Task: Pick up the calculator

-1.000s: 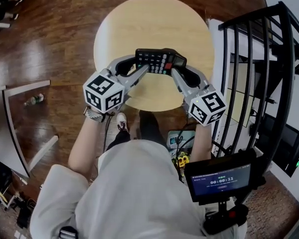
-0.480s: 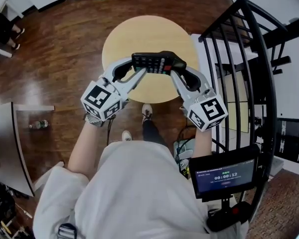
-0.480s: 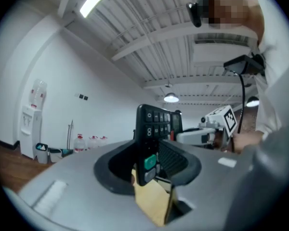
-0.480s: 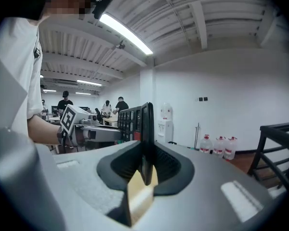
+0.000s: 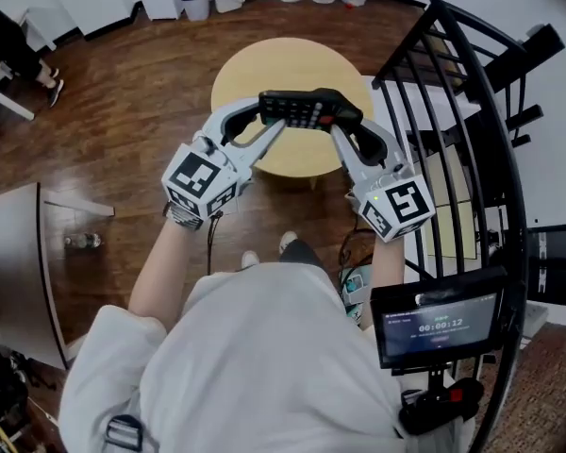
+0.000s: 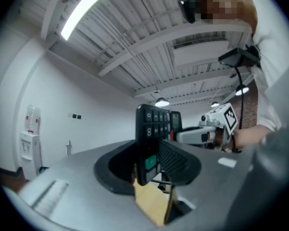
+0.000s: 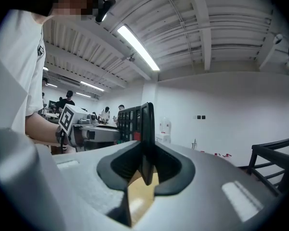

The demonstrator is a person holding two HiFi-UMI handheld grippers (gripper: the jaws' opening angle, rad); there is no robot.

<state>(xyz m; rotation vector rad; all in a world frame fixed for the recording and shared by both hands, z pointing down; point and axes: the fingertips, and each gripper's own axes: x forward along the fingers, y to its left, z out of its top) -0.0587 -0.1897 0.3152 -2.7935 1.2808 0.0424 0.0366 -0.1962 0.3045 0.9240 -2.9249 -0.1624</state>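
Calculator (image 5: 307,109) hangs above the near half of the round table (image 5: 283,59), apparently lifted clear of the top. Its long axis runs straight across from one gripper to the other, with the keys facing up in the head view. The left gripper (image 5: 269,119) is clamped on its left end; in the left gripper view the keypad stands pinched between the pads. The right gripper (image 5: 344,123) is clamped on the opposite end, where the right gripper view shows the thin edge of the body caught between the closed-in pads. Neither hand is nearer — each has one end and the two point inward at each other. I judge that any further lift depends on both hands travelling together, so the span between them stays the calculator's length.
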